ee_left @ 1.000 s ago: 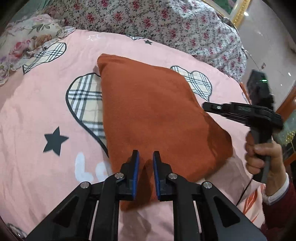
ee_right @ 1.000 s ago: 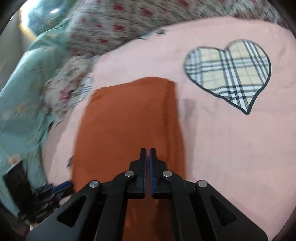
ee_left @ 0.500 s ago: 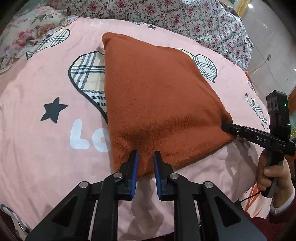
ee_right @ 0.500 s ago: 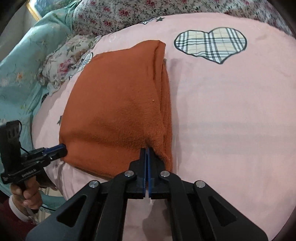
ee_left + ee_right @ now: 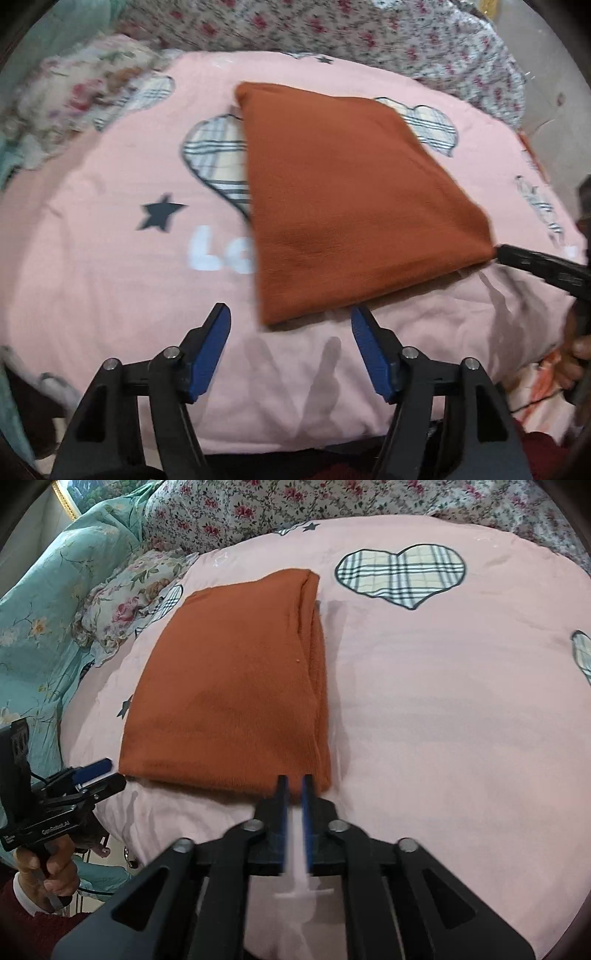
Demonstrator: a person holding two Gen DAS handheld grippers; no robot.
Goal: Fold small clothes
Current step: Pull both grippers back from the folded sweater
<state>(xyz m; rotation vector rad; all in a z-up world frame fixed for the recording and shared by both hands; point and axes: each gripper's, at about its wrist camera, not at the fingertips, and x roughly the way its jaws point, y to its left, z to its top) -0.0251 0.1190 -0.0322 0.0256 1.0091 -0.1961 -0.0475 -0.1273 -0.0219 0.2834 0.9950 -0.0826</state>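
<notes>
A folded rust-orange garment (image 5: 229, 686) is seen lying flat on a pink blanket (image 5: 461, 709) printed with plaid hearts and stars. Its layered edges are stacked along the side nearer the plaid heart (image 5: 400, 574). The left gripper (image 5: 290, 321) is found with its jaws opening wide; nothing is held between them, and the garment's near corner lies just beyond the fingertips. The right gripper (image 5: 293, 781) is found at the garment's near edge, jaws opening, a narrow gap visible between the blue pads (image 5: 306, 794); no cloth is clamped. A floral quilt (image 5: 258, 506) is noted behind.
</notes>
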